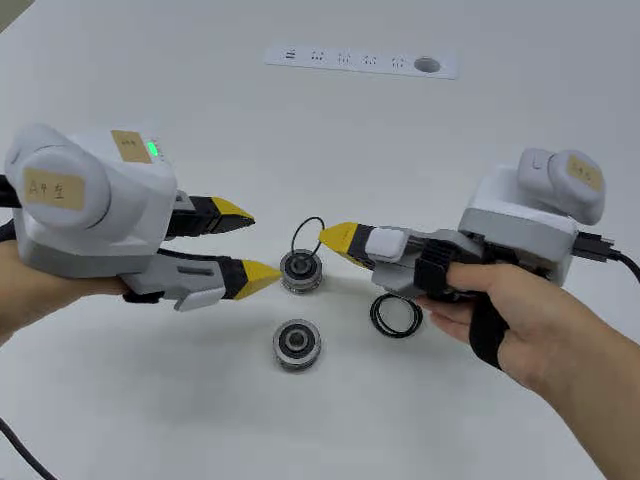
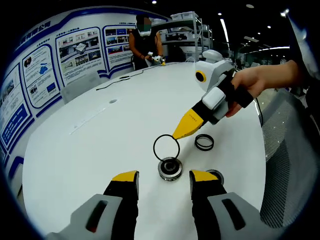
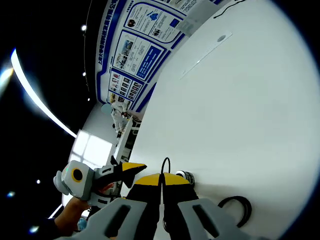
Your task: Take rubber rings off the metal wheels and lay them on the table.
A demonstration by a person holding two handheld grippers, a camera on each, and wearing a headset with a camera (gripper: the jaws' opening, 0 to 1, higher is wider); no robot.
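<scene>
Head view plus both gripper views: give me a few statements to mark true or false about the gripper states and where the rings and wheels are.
1. The right gripper is shut on a thin rubber ring. True.
2. The left gripper grips a metal wheel. False: it is open and holds nothing.
3. A far wheel and a near wheel both sit on the table. True.
4. No ring lies on the table. False: black rings lie on it beside the right gripper.
</scene>
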